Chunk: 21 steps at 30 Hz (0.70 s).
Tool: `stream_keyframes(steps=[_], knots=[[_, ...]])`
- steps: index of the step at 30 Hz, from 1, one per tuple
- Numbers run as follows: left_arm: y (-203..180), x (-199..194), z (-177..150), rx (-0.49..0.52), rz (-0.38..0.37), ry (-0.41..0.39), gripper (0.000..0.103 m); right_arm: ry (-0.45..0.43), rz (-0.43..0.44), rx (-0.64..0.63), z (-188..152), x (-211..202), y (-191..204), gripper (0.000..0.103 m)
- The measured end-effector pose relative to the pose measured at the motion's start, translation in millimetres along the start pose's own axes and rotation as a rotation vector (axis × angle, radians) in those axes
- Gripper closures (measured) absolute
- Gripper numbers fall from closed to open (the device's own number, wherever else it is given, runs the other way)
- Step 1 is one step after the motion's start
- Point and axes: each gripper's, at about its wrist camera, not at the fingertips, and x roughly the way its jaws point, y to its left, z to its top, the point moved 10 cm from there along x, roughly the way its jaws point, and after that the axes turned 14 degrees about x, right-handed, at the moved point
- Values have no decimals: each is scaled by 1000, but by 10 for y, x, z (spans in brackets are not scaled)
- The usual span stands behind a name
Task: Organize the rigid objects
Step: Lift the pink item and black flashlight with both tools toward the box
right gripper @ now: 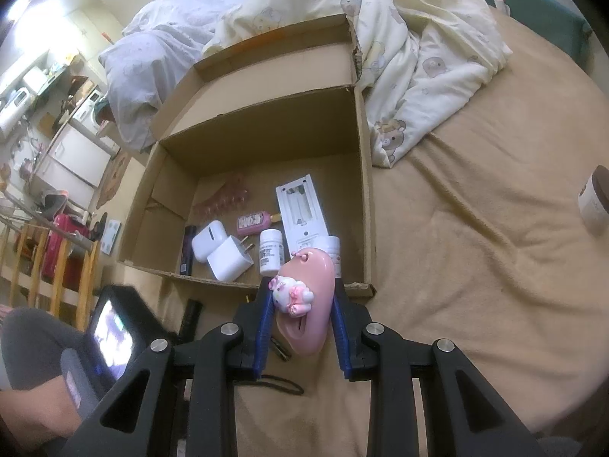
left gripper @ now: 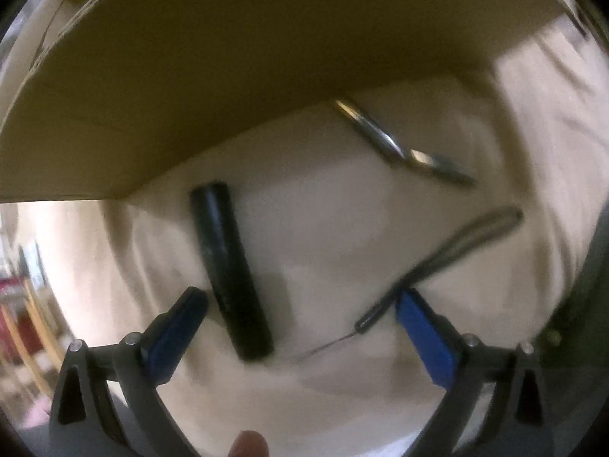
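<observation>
Carrying a pink case with a small cat figure on it, the right gripper pinches it between both fingers, just short of the near wall of the cardboard box on the bed. Left gripper: fingers spread, empty, over a black cylinder and a thin pointed tool lying on the sheet beside the box. Likely next: advance over the wall, then release inside.

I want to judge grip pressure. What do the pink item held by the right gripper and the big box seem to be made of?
The pink item looks like glossy hard plastic: smooth, with soft highlights and a moulded white-pink figurine on top. The box looks like matte brown corrugated cardboard: torn, ragged edges and folded flaps. The right gripper is shut on the item.
</observation>
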Motion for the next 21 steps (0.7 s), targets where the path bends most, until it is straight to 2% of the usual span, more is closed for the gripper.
stream_keyframes(steps=[5,8,10,12,15,19,21], knots=[[320,-40,126,-229,-89,-55,3,2,1,6,1,0,-14,73],[456,-50,78,-287,-89,-60,26,4,1,5,2,3,-13,73],[479,-90,92,-287,-80,-75,41,9,2,3,-3,14,-6,73],[570,-170,-31,-280,-64,-88,65,12,0,1,-12,24,-3,73],[648,-267,-108,-275,-55,-100,86,13,-2,2,-19,27,-6,73],[675,-339,-260,-292,-68,-101,86,13,-2,1,-18,27,-3,73],[863,-423,-314,-296,-75,-106,86,12,-3,1,-18,26,-4,73]])
